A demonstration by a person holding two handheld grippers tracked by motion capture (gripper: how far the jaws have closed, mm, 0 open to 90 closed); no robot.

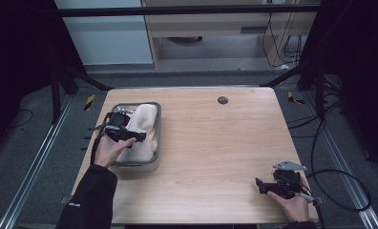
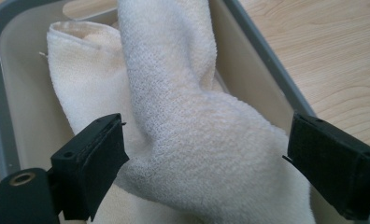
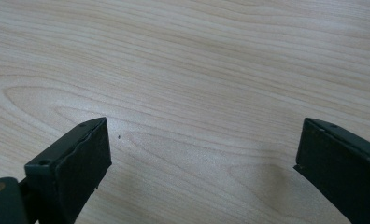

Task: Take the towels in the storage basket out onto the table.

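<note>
A cream towel [image 2: 183, 135] lies bunched in a grey tray [image 1: 157, 125] at the left of the bench [image 1: 215, 152]. The left gripper [image 2: 204, 156] hovers over it — jaws spread wide, the towel's ridge between them, not pinched. At the lower right, the right gripper [image 1: 263, 187] rests on bare wood — jaws spread, holding nothing.

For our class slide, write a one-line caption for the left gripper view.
Open left gripper fingers straddle a cream towel lying in a grey tray.
</note>
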